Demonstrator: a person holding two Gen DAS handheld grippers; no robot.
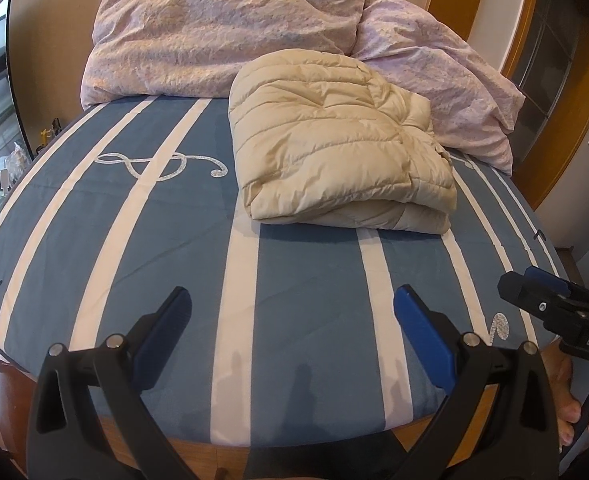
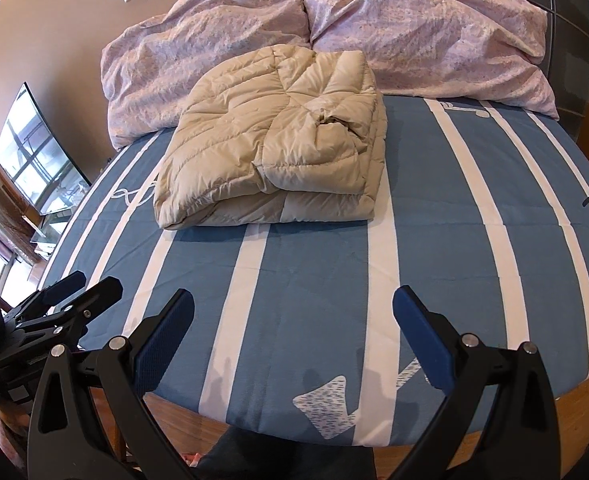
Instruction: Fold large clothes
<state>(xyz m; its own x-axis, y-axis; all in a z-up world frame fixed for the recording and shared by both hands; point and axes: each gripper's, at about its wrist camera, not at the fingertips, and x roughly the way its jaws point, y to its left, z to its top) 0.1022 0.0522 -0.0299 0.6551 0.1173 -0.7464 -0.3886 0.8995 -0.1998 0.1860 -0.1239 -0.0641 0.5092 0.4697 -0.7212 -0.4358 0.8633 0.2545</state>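
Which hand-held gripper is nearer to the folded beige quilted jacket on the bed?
Neither clearly. The left hand-held gripper and the right hand-held gripper both hang open at the bed's foot, well short of the folded beige quilted jacket.

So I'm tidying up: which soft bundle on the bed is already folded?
The beige puffer jacket, a flat squared stack; the lilac duvets behind lie rumpled.

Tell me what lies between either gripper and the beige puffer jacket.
Nothing visible does. Only bare striped bedsheet lies between the open left gripper, the open right gripper and the folded jacket. The pillows sit behind it.
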